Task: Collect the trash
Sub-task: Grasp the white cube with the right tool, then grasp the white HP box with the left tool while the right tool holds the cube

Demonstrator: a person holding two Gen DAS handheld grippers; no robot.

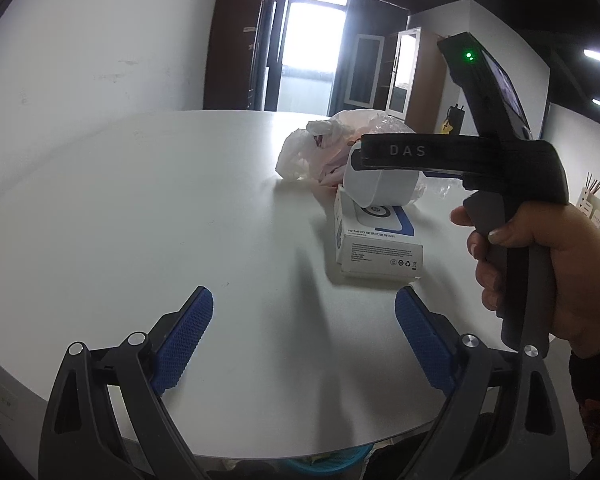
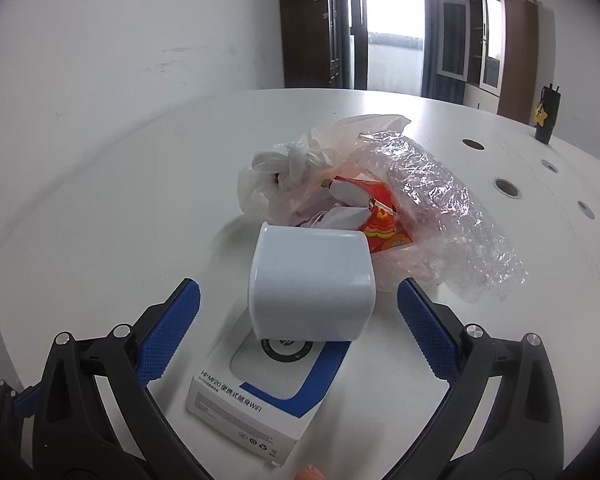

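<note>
Hovering spread, right claw [image 2: 298, 304] flanks white cup [image 2: 310, 284].

White table [image 2: 120, 208] carries a flat printed box [image 2: 260, 392]; crumpled plastic bags [image 2: 420, 208]; a dark bottle [image 2: 547, 114].

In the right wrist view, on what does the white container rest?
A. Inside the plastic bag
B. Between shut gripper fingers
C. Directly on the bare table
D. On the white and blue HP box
D: the white container lies on its side on top of the white and blue HP box, in front of the plastic bag, while the right gripper stands open around it without touching.
</note>
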